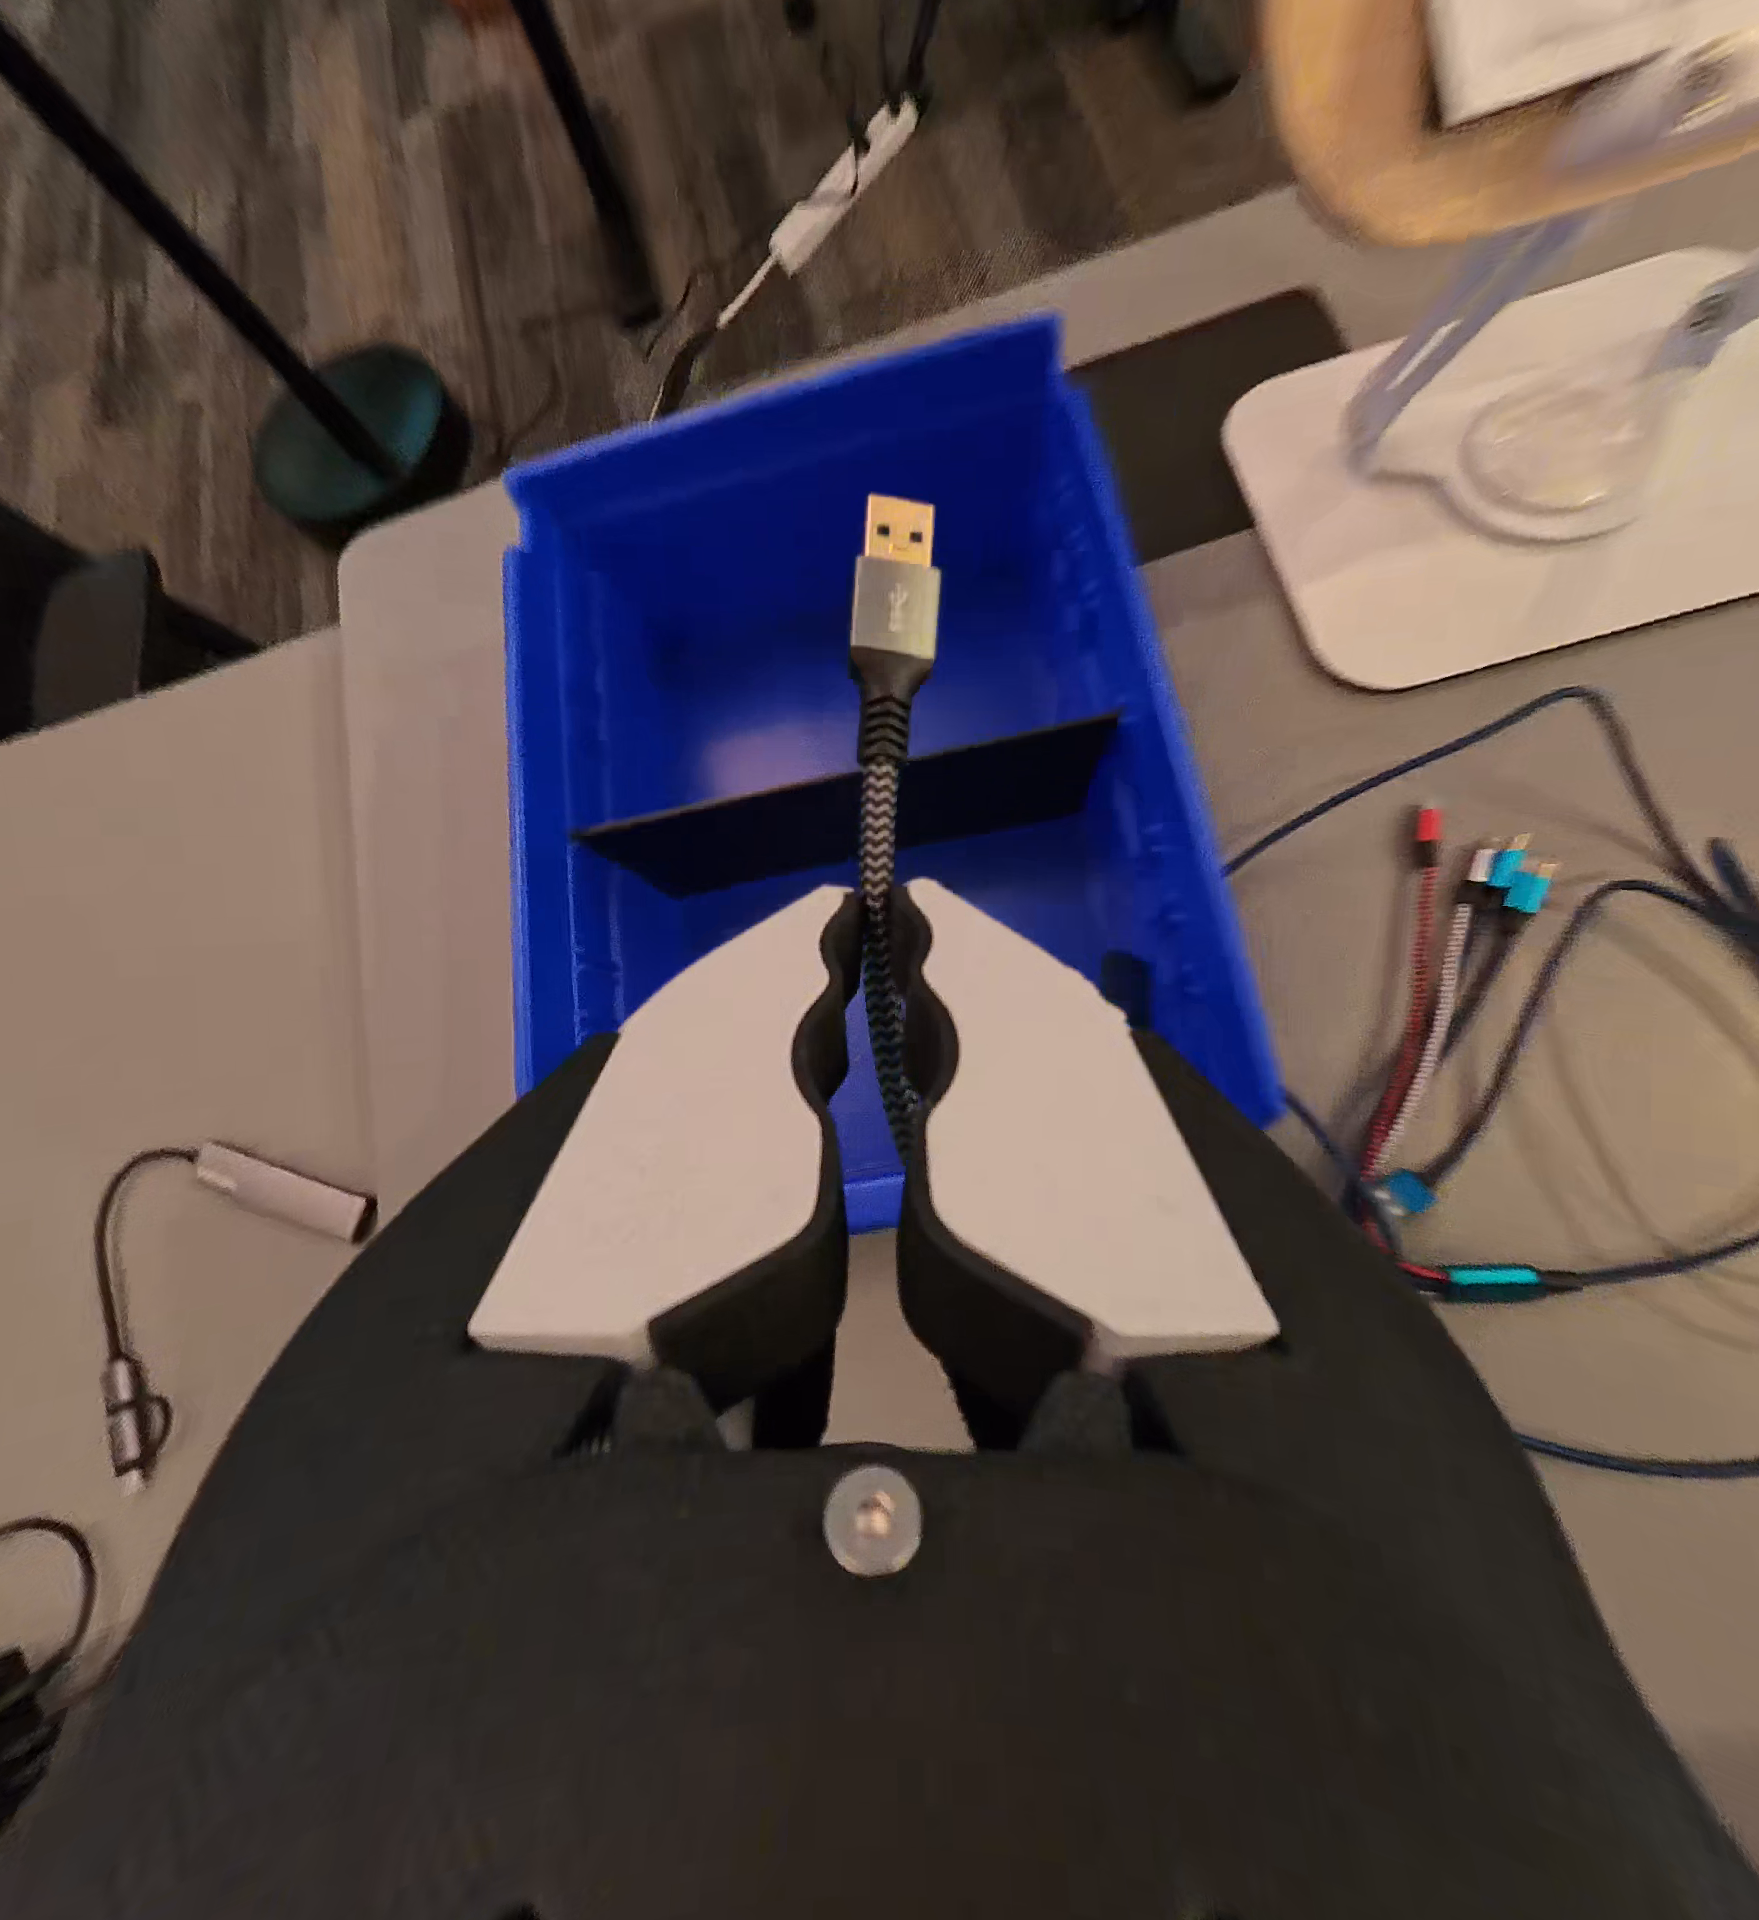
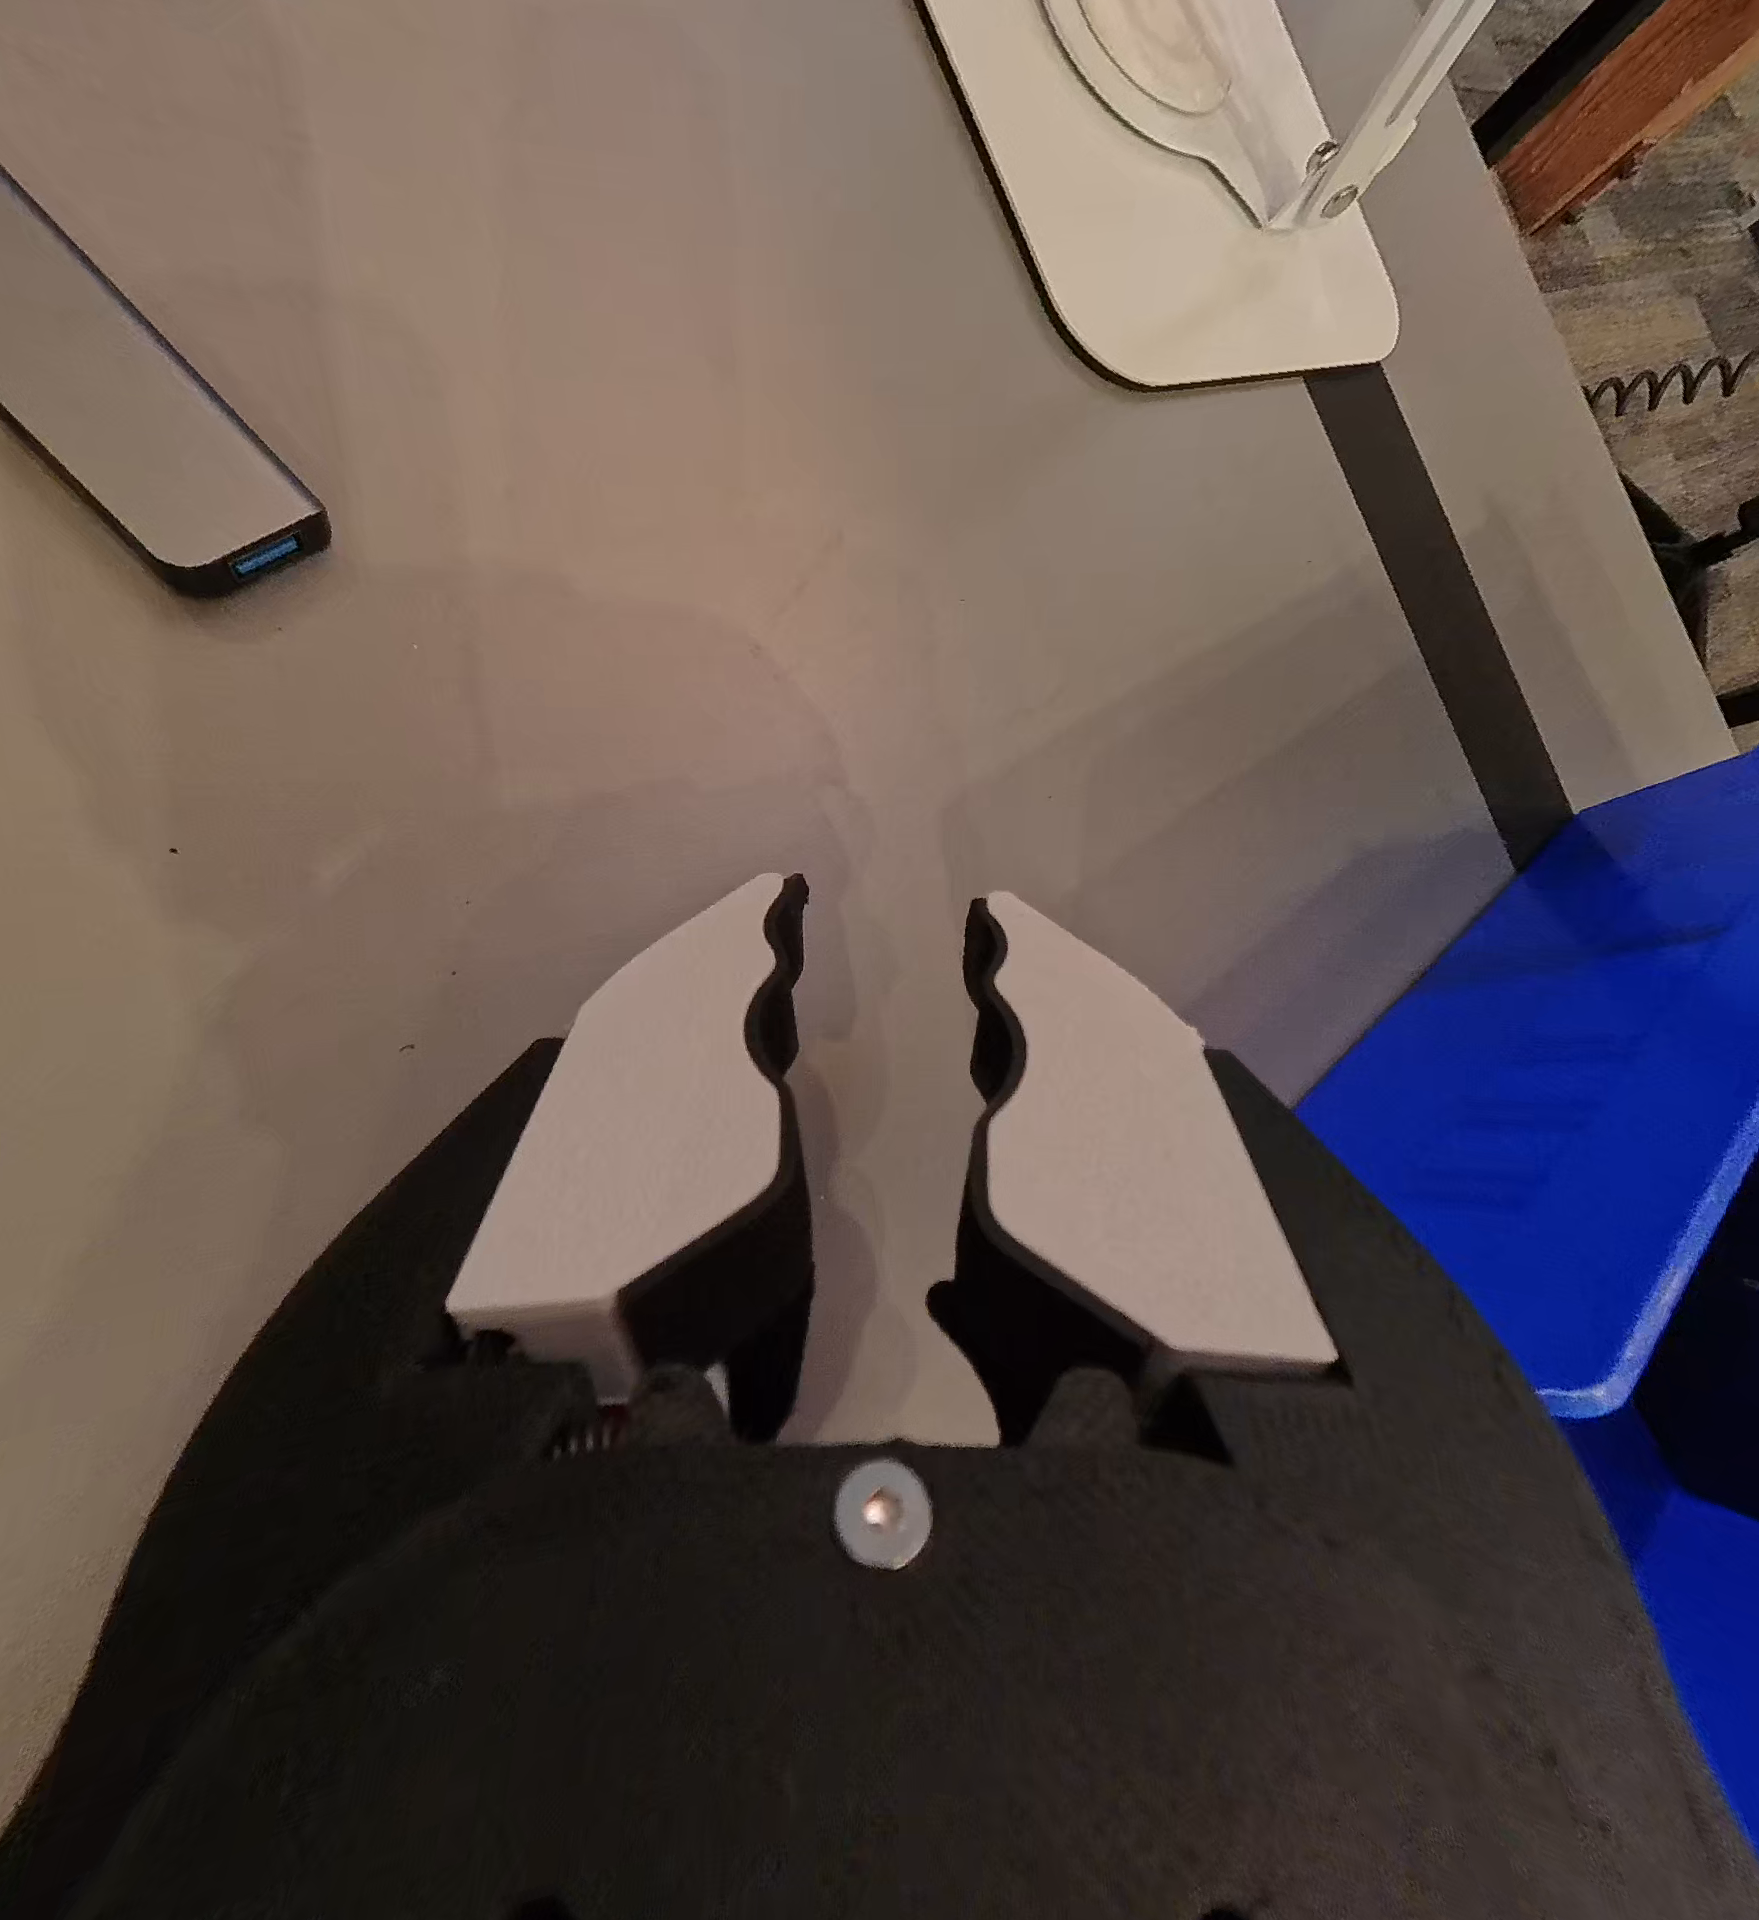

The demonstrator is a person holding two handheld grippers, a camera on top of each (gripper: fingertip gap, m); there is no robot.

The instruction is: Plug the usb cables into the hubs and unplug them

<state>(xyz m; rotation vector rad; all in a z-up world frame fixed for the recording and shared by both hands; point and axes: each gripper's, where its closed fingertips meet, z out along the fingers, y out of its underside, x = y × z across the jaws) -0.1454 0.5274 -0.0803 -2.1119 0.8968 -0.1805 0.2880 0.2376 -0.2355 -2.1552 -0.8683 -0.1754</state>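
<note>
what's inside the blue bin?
The blue bin shows a dark divider and bare floor; the left tool holding the braided USB cable covers its near part.

Braided cloth cable (image 1: 877,831) with brushed grey metal shell and gold-toned metal plug (image 1: 899,530); glossy blue plastic bin (image 1: 1155,748); matt grey tabletop (image 2: 542,312); smooth grey metal hub (image 2: 127,416).

Grey table (image 2: 542,312): bin (image 1: 646,623), cables (image 1: 1426,935), hub (image 2: 127,416).
</note>
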